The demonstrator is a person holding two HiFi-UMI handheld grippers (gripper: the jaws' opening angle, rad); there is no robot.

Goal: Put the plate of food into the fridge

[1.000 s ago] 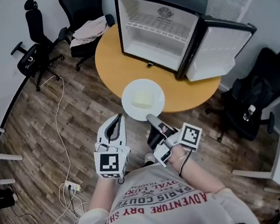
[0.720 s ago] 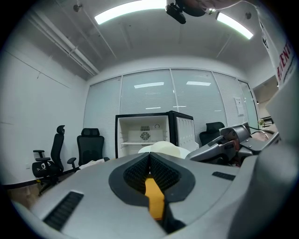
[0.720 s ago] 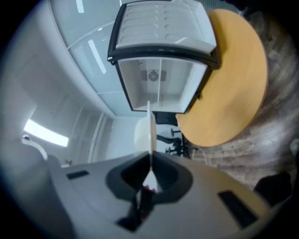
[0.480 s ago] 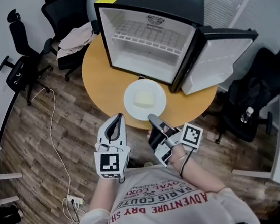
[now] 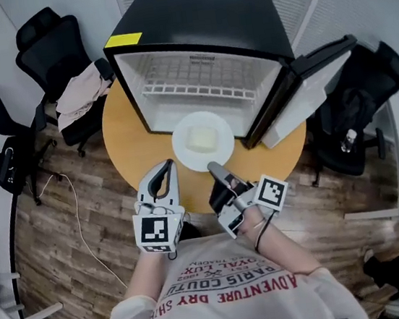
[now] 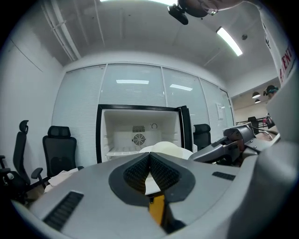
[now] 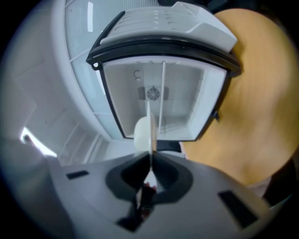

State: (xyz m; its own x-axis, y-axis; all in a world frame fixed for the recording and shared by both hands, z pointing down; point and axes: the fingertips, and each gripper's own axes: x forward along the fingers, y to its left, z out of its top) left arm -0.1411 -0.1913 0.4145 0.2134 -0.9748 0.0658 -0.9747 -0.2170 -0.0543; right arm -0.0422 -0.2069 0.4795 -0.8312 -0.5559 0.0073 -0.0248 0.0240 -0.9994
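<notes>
A white plate (image 5: 203, 141) carrying a pale yellow block of food (image 5: 201, 139) hovers over the round wooden table (image 5: 129, 153), just in front of the open fridge (image 5: 204, 81). My right gripper (image 5: 216, 167) is shut on the plate's near rim. In the right gripper view the plate (image 7: 145, 132) stands edge-on between the jaws (image 7: 150, 156), with the fridge (image 7: 163, 98) behind it. My left gripper (image 5: 166, 168) is shut and empty, just left of the plate. Past its closed tips (image 6: 149, 155) show the plate (image 6: 169, 148) and the fridge's white interior (image 6: 138, 133).
The fridge door (image 5: 309, 78) swings open to the right. A wire shelf (image 5: 198, 90) sits inside. Black office chairs stand at the left (image 5: 46, 44), (image 5: 6, 155) and at the right (image 5: 354, 116); one holds a cloth (image 5: 80, 87). A cable (image 5: 76, 222) runs across the wooden floor.
The person has stepped closer to the table: the fridge looms larger and nearer. The plate, still held by the right gripper, now sits right at the fridge's opening. Both grippers keep their pose.
</notes>
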